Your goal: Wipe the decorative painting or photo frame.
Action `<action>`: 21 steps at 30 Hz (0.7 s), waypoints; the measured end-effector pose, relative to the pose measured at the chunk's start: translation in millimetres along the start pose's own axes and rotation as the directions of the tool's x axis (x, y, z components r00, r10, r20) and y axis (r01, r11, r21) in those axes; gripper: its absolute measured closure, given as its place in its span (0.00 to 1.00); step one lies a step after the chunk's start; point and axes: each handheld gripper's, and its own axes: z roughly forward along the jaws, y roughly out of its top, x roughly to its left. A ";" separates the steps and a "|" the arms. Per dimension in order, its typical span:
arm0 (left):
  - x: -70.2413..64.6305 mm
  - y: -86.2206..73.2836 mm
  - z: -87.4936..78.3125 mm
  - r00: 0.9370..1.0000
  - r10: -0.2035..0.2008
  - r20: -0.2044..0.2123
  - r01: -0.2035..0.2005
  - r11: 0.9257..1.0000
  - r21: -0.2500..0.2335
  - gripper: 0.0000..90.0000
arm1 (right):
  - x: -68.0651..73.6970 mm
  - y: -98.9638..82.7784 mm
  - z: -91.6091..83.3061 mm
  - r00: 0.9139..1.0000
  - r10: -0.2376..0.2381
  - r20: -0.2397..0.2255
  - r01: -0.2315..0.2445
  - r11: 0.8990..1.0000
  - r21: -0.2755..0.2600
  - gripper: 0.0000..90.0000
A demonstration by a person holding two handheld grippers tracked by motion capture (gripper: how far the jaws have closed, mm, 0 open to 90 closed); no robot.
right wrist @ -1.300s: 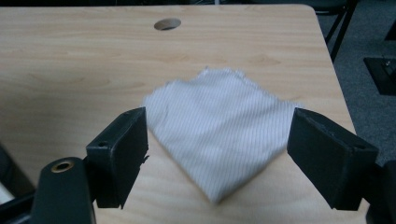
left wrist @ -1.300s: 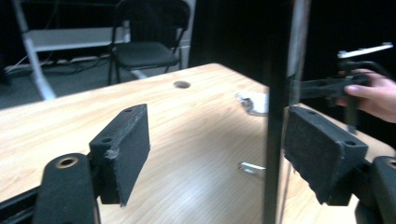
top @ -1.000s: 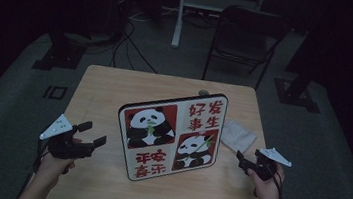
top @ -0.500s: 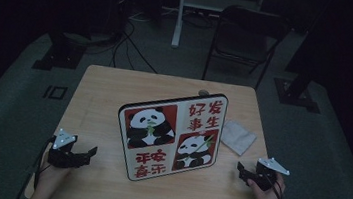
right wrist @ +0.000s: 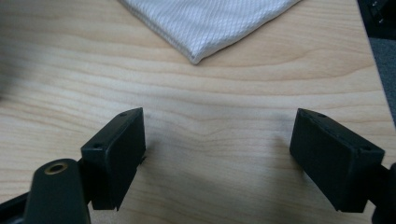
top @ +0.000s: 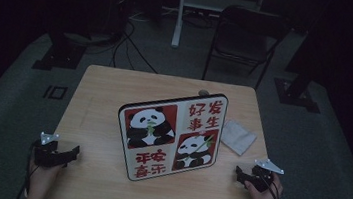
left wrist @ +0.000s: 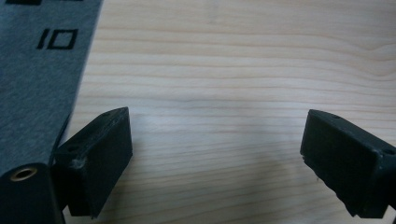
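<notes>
Here the main risk sits with the panda board [top: 173,134], which stands tilted on its lower edge near the middle of the table [top: 104,101], seemingly leaning back on something small behind its top edge; what props it I cannot tell. The left gripper [top: 72,152] rests low at the table's near left corner, its jaws having just been opening and now standing wide apart with bare wood between them, well apart from the board. The right gripper [top: 240,174] lies at the near right edge, jaws likewise spread and empty, with the folded white cloth [right wrist: 205,23] just ahead of it. A one-sided push could likely tip the board flat or slide it off its prop. Reaching for the cloth, the right hand might brush the board's edge.
</notes>
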 end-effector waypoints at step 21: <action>-8.7 2.8 7.2 0.997 0.043 -0.069 -0.043 0.999 0.012 0.11 | -0.1 0.1 0.3 1.000 0.008 0.002 -0.008 1.000 0.001 0.19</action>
